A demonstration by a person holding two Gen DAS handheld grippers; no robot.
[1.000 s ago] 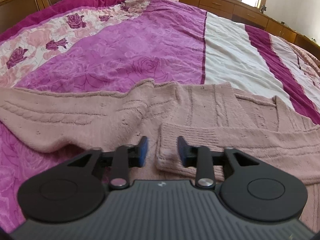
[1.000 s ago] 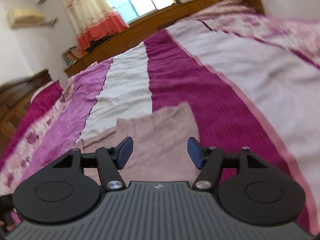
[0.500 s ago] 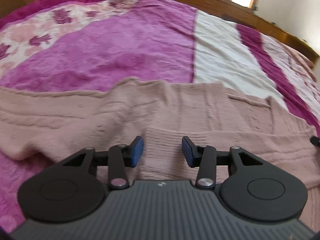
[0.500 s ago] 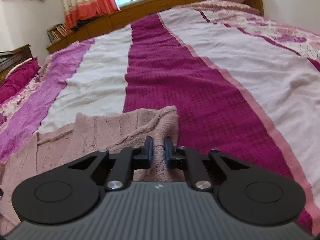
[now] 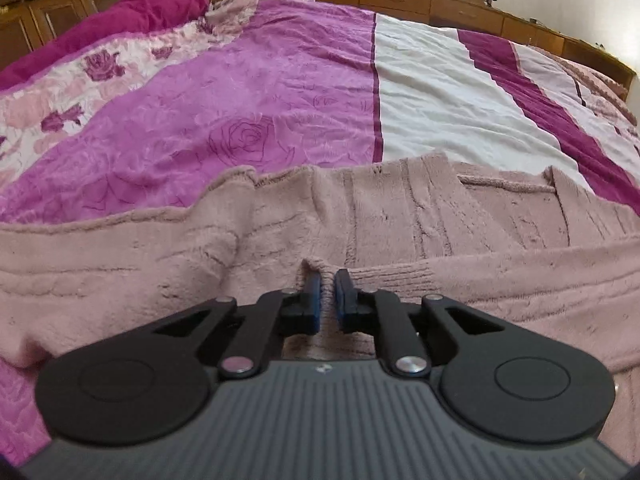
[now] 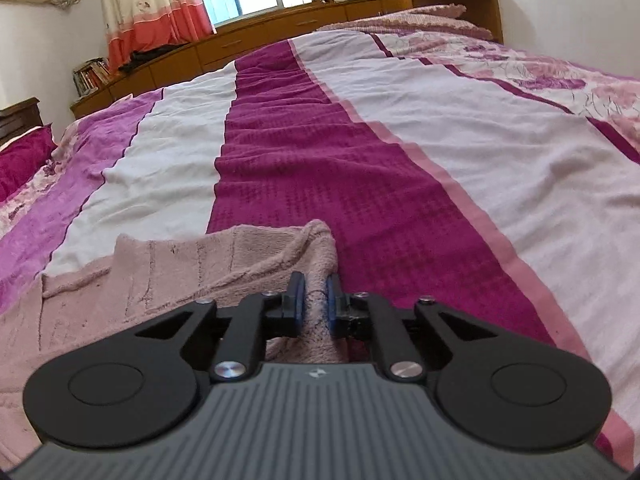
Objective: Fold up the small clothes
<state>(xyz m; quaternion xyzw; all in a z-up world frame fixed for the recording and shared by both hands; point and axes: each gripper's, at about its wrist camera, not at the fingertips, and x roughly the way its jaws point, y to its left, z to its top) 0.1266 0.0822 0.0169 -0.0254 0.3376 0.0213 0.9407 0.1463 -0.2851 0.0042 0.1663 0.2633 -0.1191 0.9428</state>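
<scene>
Bed [image 5: 420, 92] covered by a bedspread [image 6: 360, 184] striped in magenta, white and rose-print purple. A pink knitted sweater [image 5: 400, 216] lies spread across its near edge, one sleeve [image 5: 520, 268] folded over the body. Left gripper [image 5: 327, 286]: jaws closed on a pinched ridge of the ribbed cuff. Right gripper [image 6: 315, 294]: jaws just opening, with a bunched corner of the sweater between them and the blue pads [image 6: 299, 300] touching the knit.
</scene>
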